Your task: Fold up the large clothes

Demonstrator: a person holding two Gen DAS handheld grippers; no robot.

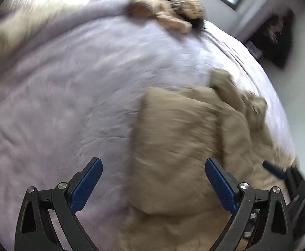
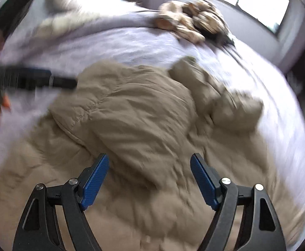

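A large tan padded garment (image 2: 135, 113) lies crumpled on the pale lilac bed (image 2: 110, 39), with one part laid over its body and a bunched sleeve (image 2: 232, 104) to the right. It also shows in the left wrist view (image 1: 179, 138) at lower right on the bed (image 1: 68, 87). My left gripper (image 1: 153, 163) is open and empty above the garment's left edge. My right gripper (image 2: 149, 159) is open and empty above the garment's middle. The right gripper shows at the right edge of the left wrist view (image 1: 278, 169); the left gripper shows blurred in the right wrist view (image 2: 47, 80).
A heap of beige and dark clothes (image 1: 173, 10) sits at the bed's far edge, also in the right wrist view (image 2: 194, 21). A bright window (image 2: 246, 2) is behind it. Dark furniture (image 1: 278, 39) stands beside the bed on the right. Both views are motion-blurred.
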